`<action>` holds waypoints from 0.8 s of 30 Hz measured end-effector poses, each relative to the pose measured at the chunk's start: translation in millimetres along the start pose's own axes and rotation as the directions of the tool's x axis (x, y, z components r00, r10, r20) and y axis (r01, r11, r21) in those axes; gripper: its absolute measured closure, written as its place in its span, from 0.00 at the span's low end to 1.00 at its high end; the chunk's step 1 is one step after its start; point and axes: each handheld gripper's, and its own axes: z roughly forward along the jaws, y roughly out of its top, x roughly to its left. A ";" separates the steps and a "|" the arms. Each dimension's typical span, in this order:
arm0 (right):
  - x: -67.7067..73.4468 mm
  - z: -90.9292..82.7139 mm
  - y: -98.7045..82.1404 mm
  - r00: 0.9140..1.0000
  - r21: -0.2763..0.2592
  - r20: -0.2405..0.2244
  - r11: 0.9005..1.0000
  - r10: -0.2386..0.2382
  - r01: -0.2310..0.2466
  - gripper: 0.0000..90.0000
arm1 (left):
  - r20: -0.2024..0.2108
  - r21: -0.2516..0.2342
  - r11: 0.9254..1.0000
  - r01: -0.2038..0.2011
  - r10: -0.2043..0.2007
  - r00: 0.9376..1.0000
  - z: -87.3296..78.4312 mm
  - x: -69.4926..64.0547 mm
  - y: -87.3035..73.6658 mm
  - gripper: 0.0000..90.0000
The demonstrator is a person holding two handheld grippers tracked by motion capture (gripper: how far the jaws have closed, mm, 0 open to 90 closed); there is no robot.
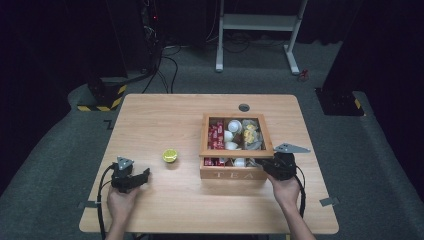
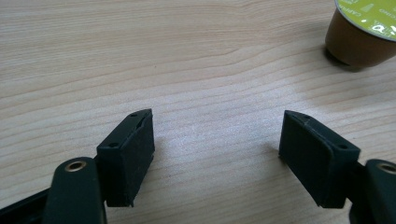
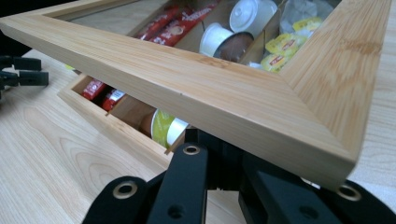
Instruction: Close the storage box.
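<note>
On the light wooden bench, a wooden tea box with a glass-paned hinged lid sits right of centre in the high view. Its lid is partly raised: in the right gripper view the bamboo lid frame slants across the frame above the box's front wall, with a gap beneath showing red sachets and a green-topped capsule in the front compartments. One brown coffee capsule with a yellow-green foil top stands alone on the bench, left of the box, at the middle of the high view; in the left gripper view it appears at the upper right corner.

Judged from this, the box is being opened and the loose capsule is not yet put in or picked up; most of the work looks undone.

The right gripper, at the box's near right corner, has its jaws drawn together under the lid's front edge, apparently clamped on or propping that frame; the contact itself is hidden. The left gripper rests low over bare wood with its jaws well apart, holding nothing, the capsule beyond and to the right of them.
</note>
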 end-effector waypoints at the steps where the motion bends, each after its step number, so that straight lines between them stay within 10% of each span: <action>1: -0.4 0.7 -1.4 1.000 0.001 -0.001 1.000 -0.003 0.003 1.00 | 0.000 0.000 1.000 0.000 0.000 1.000 0.0 0.0 0.0 0.30; 24: 9.6 -0.2 -16.5 1.000 0.041 -0.008 0.999 -0.013 0.013 1.00 | -0.007 0.000 1.000 -0.005 0.005 1.000 0.5 -0.5 0.3 0.30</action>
